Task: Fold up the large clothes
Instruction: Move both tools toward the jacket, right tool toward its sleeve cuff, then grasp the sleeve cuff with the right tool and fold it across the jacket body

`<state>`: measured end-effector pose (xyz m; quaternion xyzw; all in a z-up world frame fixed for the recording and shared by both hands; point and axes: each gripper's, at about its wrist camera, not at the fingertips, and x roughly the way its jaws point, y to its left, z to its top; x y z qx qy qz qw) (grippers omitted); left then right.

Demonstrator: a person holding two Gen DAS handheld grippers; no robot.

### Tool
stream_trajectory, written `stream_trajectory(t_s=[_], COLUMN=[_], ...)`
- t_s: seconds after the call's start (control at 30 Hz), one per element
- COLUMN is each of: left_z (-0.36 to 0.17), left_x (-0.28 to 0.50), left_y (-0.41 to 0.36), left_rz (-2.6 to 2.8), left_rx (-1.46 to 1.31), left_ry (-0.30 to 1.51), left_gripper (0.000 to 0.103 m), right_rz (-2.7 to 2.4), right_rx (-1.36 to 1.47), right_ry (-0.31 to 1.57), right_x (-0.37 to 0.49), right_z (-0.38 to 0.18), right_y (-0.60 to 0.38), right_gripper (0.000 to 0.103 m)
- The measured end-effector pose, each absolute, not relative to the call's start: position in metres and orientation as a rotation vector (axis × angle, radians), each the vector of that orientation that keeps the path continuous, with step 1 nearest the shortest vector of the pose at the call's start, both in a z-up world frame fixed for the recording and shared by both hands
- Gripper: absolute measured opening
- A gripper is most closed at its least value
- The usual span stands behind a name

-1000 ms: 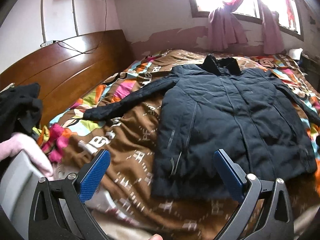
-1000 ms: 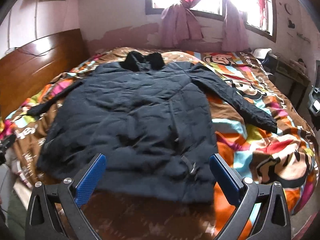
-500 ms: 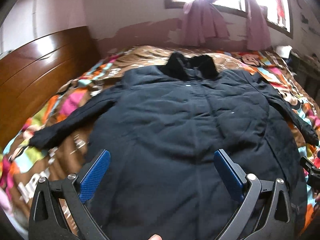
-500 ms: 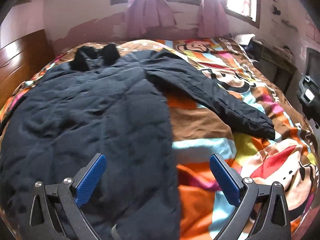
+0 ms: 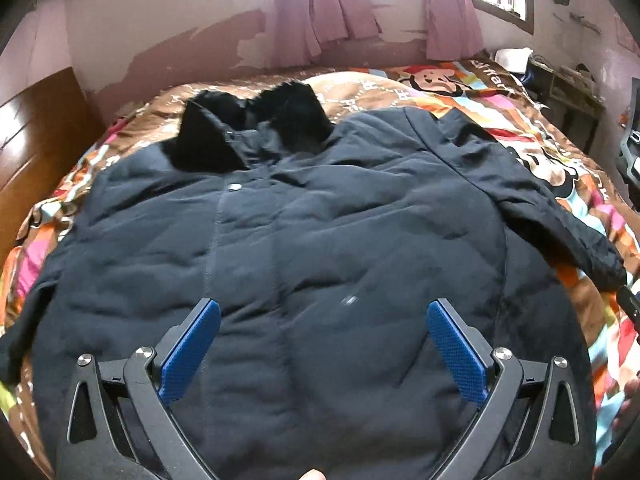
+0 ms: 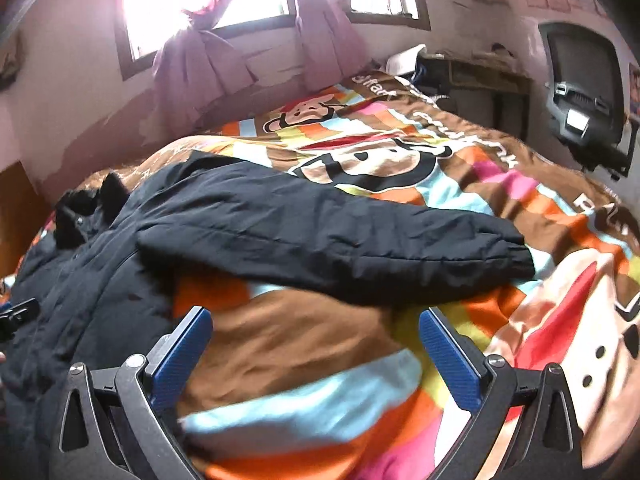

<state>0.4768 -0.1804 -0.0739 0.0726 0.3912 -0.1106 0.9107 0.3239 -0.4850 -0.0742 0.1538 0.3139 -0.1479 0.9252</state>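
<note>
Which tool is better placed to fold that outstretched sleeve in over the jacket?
Probably the right tool: it is open and faces the sleeve, which lies just ahead on the bedspread. The left tool, also open, faces the jacket body.

A dark padded coat (image 6: 100,264) lies flat on a bright cartoon bedspread (image 6: 460,208), one sleeve (image 6: 340,236) stretched out sideways. The right gripper (image 6: 316,352) hangs over the bedspread just below that sleeve, its blue fingers (image 6: 180,354) spread wide and empty.
</note>
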Motion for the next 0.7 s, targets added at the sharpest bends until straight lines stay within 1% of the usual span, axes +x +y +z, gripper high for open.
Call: stream_trajectory(t_s=[0.27, 0.43, 0.5, 0.7], left_z=[-0.083, -0.093, -0.100, -0.112], left_x=[0.505, 0.518, 0.522, 0.527], left_y=[-0.211, -0.223, -0.225, -0.218], left_rz=[-0.248, -0.275, -0.275, -0.306], left_rx=[0.178, 0.176, 0.170, 0.103], left_ry=[0.793, 0.787, 0.799, 0.813], left_gripper=[0.101, 0.101, 0.101, 0.102], right_rz=[-0.314, -0.316, -0.334, -0.358], right_rx=[0.566, 0.674, 0.757, 0.916], right_ry=[0.738, 0.693, 0.686, 0.657], right_x=[0.331, 0.332, 0.334, 0.340], right_z=[-0.104, -0.107, -0.113, -0.127], right_y=[-0.540, -0.564, -0.577, -0.605], right_gripper=[0.103, 0.103, 0.103, 0.103])
